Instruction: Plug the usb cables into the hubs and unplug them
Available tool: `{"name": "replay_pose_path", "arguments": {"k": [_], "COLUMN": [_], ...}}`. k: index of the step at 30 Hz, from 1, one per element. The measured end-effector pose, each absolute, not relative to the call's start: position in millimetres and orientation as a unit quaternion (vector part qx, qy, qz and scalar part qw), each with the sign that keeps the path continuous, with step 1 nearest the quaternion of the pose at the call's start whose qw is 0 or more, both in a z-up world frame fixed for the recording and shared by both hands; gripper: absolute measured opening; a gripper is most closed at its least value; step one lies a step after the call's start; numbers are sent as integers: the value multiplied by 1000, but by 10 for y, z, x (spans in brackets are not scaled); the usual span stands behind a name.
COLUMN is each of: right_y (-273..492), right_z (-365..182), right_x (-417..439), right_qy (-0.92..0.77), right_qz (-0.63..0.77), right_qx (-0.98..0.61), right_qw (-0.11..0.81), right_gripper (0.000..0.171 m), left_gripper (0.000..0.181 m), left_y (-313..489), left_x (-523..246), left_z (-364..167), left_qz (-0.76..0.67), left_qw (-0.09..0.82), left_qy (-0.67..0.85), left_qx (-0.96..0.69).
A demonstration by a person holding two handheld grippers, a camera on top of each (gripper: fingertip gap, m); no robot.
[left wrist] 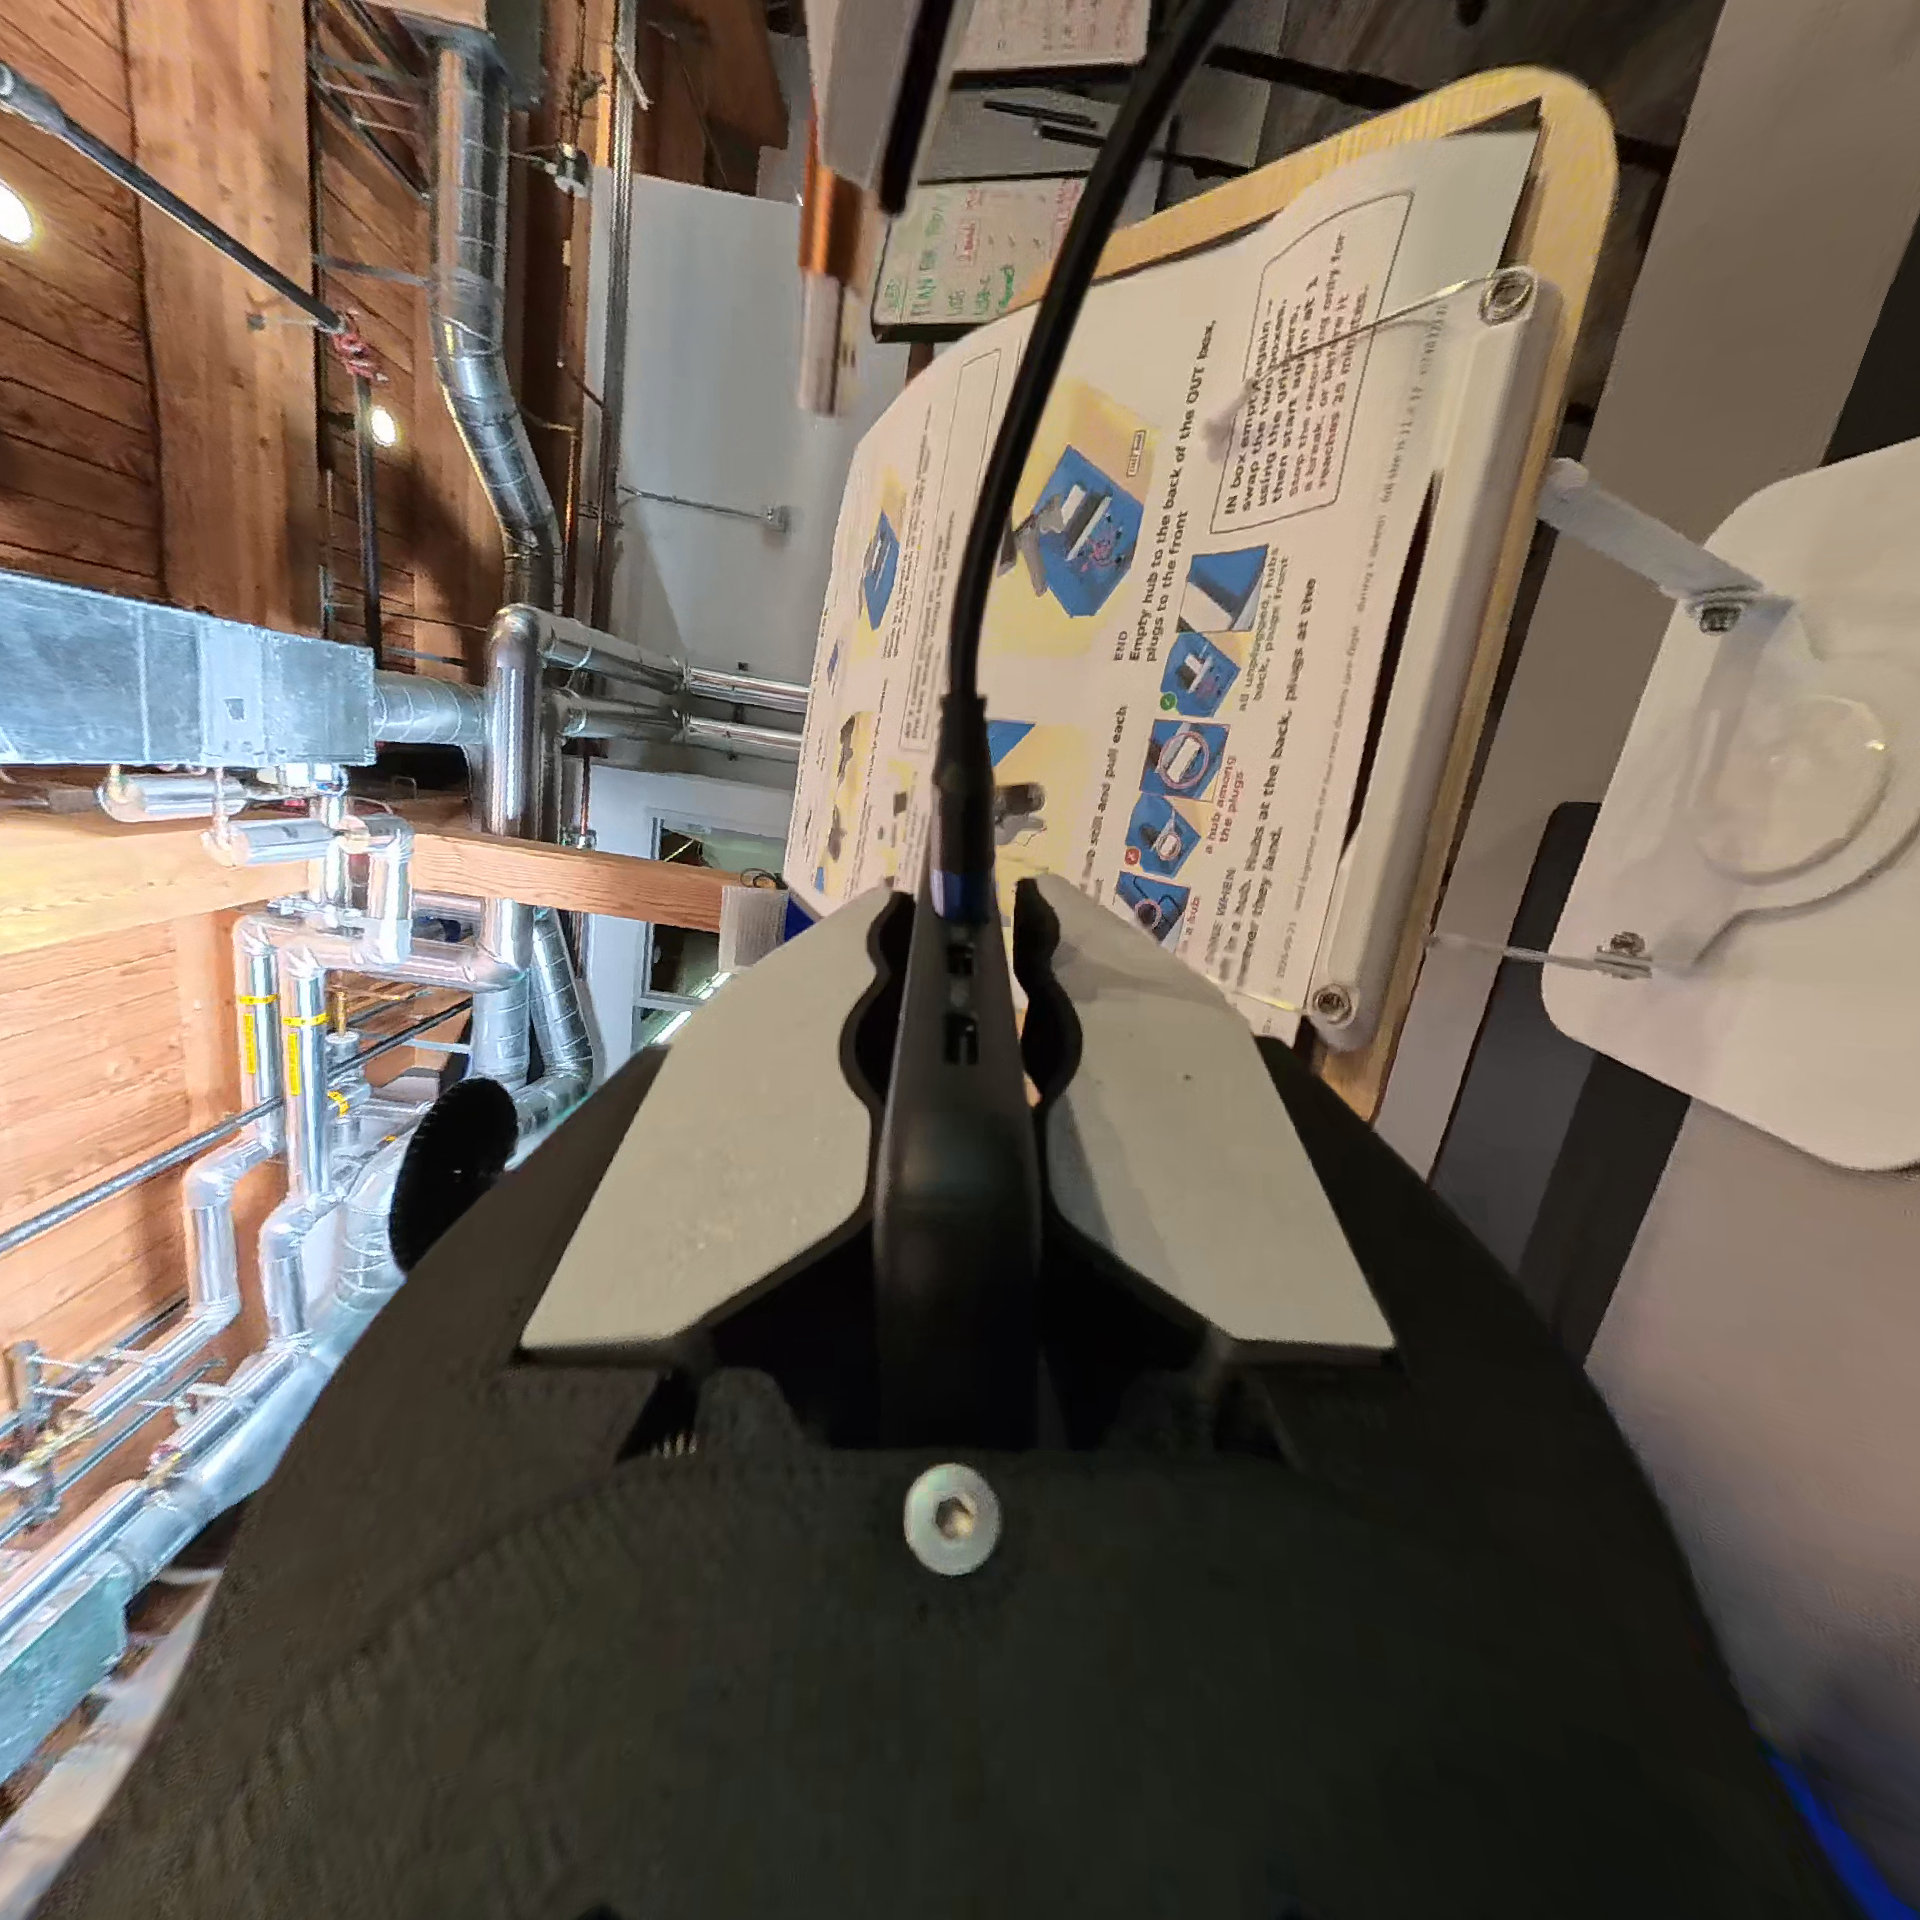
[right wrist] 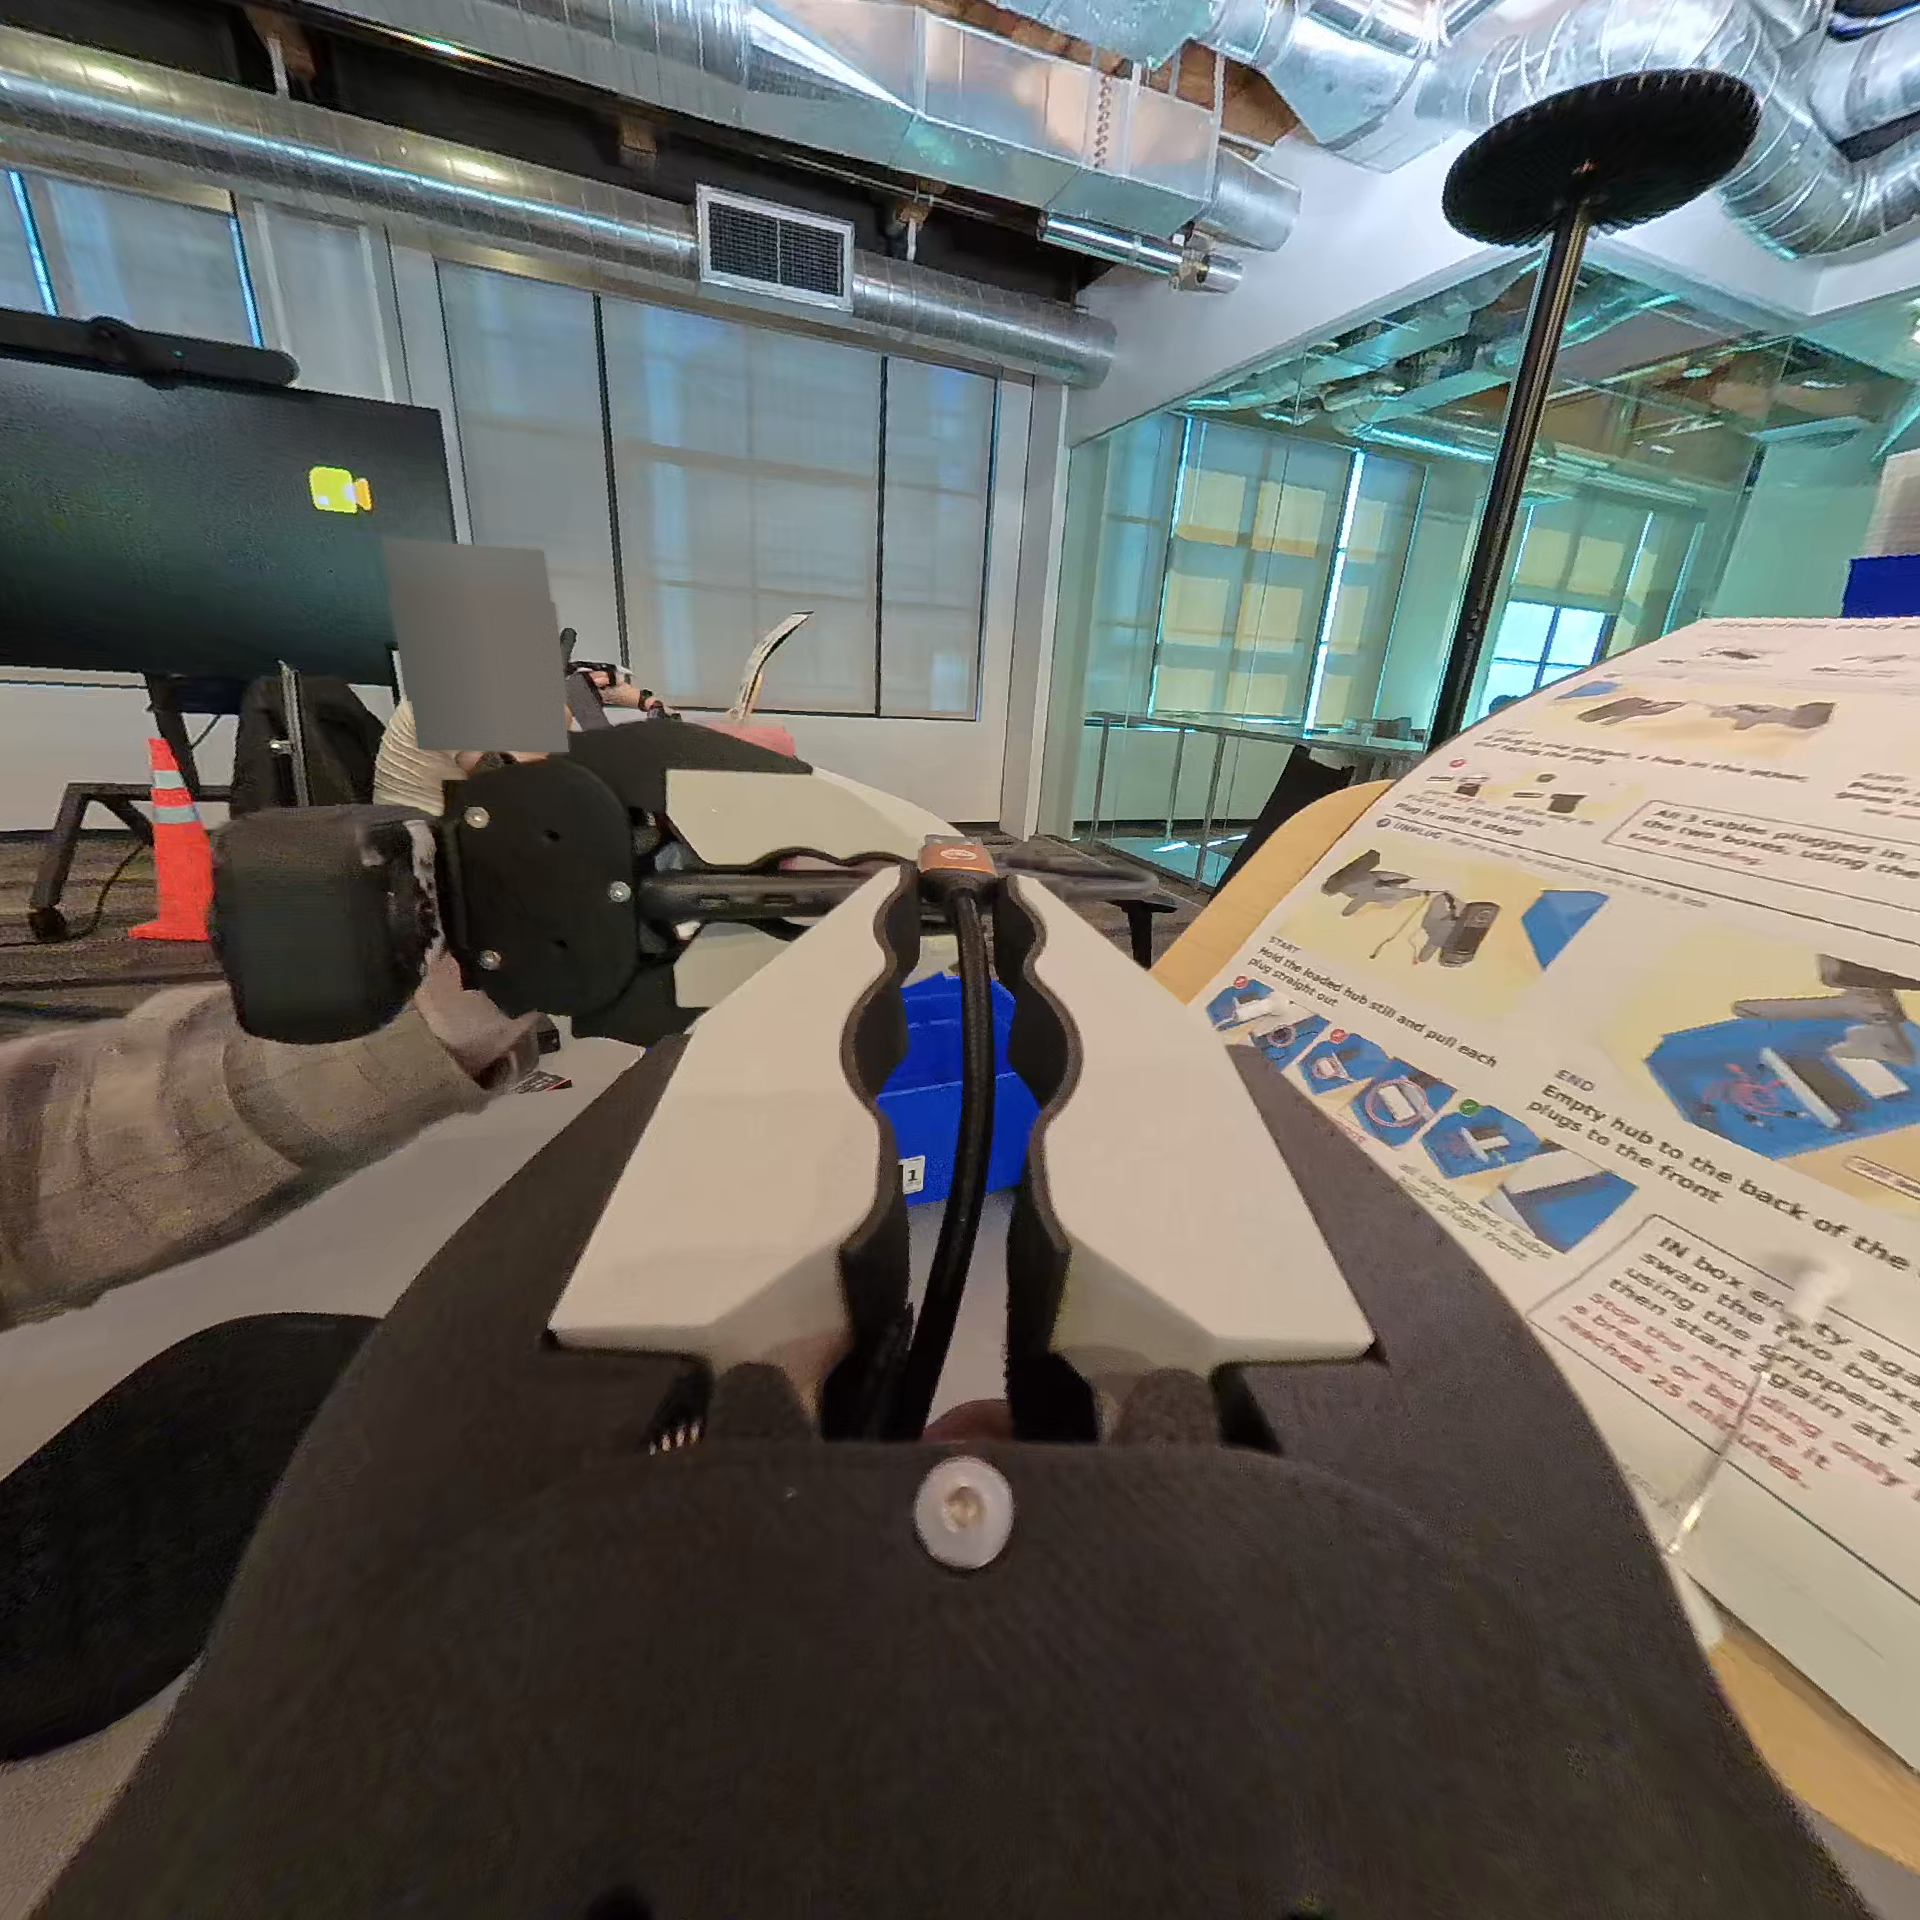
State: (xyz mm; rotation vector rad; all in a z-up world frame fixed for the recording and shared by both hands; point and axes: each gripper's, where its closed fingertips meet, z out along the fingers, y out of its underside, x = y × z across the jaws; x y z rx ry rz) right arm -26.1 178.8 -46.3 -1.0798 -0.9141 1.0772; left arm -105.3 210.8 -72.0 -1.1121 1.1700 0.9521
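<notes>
Left wrist view: rolled sideways, close, facing instruction sheet | right wrist view: level, facing windows | shared: sheet, hub.

Daylight is flooding through the windows while ceiling lamps are glaring, straight lines are bowing toward every frame edge, and the instruction sheet is smearing with blur.

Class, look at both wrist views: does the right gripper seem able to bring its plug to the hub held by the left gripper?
Probably yes. The right gripper holds the orange plug right at the dark hub clamped in the left gripper, with nothing between them.
</notes>
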Motion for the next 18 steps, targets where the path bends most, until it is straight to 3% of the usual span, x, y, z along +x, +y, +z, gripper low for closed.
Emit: {"name": "replay_pose_path", "arguments": {"k": [8,18], "right_y": [1897,1974], "right_z": [-501,-515], "right_x": [-49,33], "right_qy": [-402,-400], "right_qz": [459,446], "right_qx": [-477,-483], "right_qw": [632,639], "right_gripper": [12,12], "left_gripper": [19,20], "left_y": [2344,2452], "left_x": [-767,-994], "left_z": [-887,-1040], "left_qz": [371,350], "left_qw": [640,656], "left_qy": [484,457], "left_qx": [-467,-488]}}
